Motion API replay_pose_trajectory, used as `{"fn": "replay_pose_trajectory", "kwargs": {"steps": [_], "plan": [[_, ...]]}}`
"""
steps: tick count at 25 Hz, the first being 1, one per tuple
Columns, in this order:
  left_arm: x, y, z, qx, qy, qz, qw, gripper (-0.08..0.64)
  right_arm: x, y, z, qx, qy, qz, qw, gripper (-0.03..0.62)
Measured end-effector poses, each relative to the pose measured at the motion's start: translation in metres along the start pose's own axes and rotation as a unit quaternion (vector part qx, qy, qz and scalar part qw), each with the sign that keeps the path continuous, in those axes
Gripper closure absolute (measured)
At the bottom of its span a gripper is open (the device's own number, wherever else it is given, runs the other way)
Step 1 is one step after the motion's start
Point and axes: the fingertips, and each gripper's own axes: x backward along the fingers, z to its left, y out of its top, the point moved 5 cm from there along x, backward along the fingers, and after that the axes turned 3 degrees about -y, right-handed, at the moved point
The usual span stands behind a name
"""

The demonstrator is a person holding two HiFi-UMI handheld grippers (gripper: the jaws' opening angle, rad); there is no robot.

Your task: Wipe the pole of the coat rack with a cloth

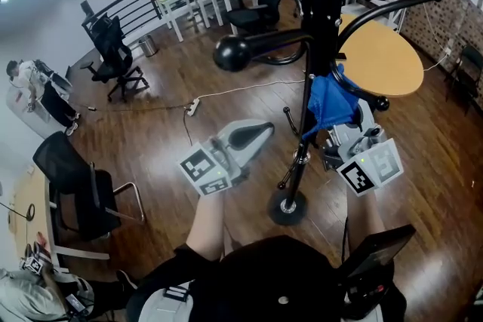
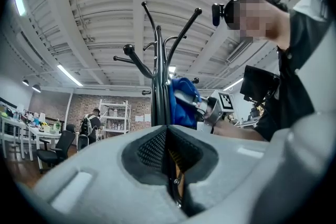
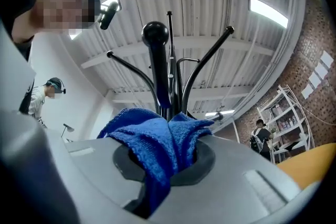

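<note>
While pinching the blue cloth (image 3: 152, 147) in the right gripper (image 3: 168, 150), jaws closing hard on its bunched middle, pressing that cloth (image 1: 330, 103) against the right side of the pole (image 1: 317, 26) of the coat rack. Working just below the hooks (image 1: 234, 53) branching from the pole and well above the round base (image 1: 287, 209) at the pole's foot. Seemingly folding loose cloth partway round the pole, though not showing the contact line itself. Hovering the left gripper (image 1: 256, 136) to the left of the pole, near it but apart, jaws drawn fully together on nothing. Judging the wipe as being under way at mid height: cloth in grip and at the pole, so fetching being done. Probably leaving the stretch down toward the base, and the part up among the hooks, for later strokes. Showing nothing on the pole itself to tell wiped parts from unwiped.
</note>
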Motion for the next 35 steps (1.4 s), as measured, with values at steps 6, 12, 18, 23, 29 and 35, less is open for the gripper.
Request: {"fn": "replay_pose_trajectory", "kwargs": {"steps": [6,12,18,23,29,35], "plan": [[-0.008,-0.008,-0.005,0.01,-0.015,0.008,0.9998,0.563,0.061,-0.118,-0.002,-0.076,-0.028,0.091,0.993,0.555],[-0.023,-0.016,-0.012,0.017,-0.042,0.015,0.9988,0.563,0.114,-0.23,-0.006,-0.132,-0.044,0.172,0.975,0.555],[-0.023,-0.014,-0.009,0.016,-0.043,0.012,0.9989,0.563,0.126,-0.257,0.0,-0.138,-0.051,0.222,0.964,0.555],[-0.021,-0.014,-0.005,0.014,-0.041,0.014,0.999,0.563,0.093,-0.186,-0.005,-0.123,-0.056,0.138,0.981,0.555],[-0.024,-0.011,-0.008,0.009,-0.042,0.009,0.999,0.563,0.019,-0.044,0.0,-0.025,-0.007,0.046,0.999,0.555],[-0.026,-0.009,-0.006,0.009,-0.049,0.003,0.9988,0.563,-0.012,0.019,0.001,0.029,-0.021,0.002,0.999,0.555]]}}
